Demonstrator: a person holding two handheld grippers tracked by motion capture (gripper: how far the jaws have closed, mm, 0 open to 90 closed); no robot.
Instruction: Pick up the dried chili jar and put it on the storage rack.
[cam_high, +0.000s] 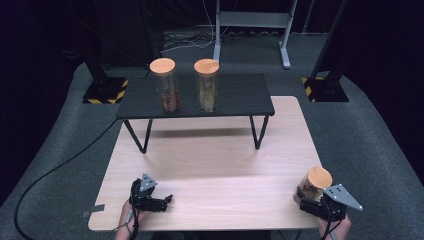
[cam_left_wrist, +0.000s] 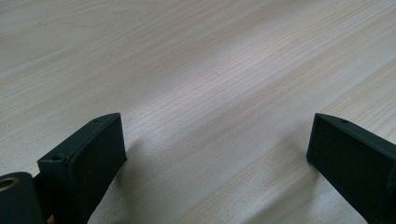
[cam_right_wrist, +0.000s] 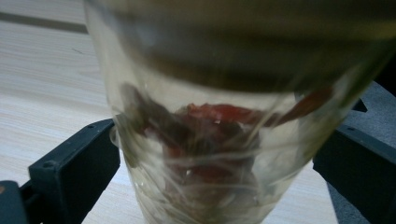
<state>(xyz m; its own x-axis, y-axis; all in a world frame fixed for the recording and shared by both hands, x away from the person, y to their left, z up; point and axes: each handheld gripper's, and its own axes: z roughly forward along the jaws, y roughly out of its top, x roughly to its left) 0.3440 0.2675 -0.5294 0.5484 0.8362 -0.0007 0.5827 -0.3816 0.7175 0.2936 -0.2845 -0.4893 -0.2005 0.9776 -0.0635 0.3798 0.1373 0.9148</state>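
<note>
No text, label, brand or number can be read on any surface; the only signs are yellow-and-black hazard stripes, seen on the two black stand bases (cam_high: 106, 91) on the floor behind the desk (cam_high: 210, 165).

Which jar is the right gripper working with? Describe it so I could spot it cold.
Start at the pale wooden table and go to its near right corner. There the right gripper has its jaws around a glass jar with a round wooden lid. The other two jars stand on the black shelf behind.
</note>
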